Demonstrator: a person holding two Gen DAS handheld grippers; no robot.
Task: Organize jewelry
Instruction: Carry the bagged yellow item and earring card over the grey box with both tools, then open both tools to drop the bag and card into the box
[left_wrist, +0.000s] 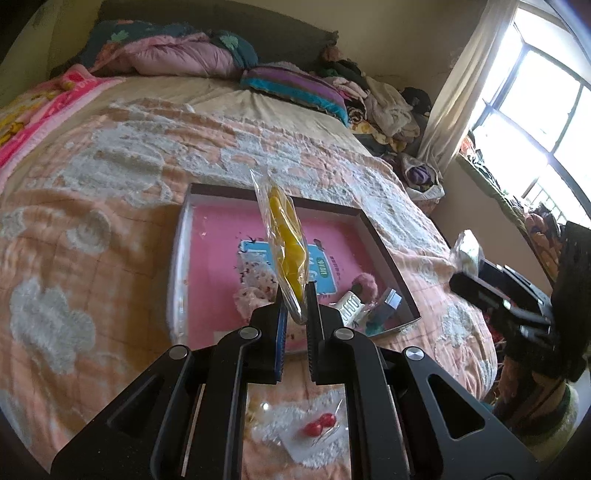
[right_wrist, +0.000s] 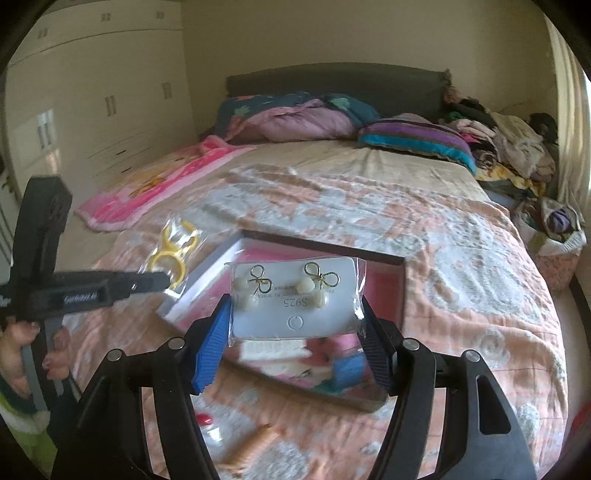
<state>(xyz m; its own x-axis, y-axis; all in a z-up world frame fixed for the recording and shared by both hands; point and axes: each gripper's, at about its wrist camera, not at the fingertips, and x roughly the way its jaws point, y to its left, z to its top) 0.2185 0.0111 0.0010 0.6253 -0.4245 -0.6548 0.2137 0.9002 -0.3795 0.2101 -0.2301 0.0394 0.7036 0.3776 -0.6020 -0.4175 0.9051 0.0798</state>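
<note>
The left gripper (left_wrist: 295, 295) was pressed tight on a clear plastic bag holding a yellow plastic piece (left_wrist: 286, 243), standing upright above its fingers. The right gripper (right_wrist: 295, 328) clamped a clear-bagged white card of gold bow earrings (right_wrist: 295, 299) between its pads. Beyond and below both lay an open pink-lined shallow box (left_wrist: 221, 254) on the peach patterned bedspread (left_wrist: 92, 229).

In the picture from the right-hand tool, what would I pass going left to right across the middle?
The other, left gripper held by a hand → yellow piece in a clear bag → white earring card in its bag, clamped by the right gripper over the open box → clothes basket.
</note>
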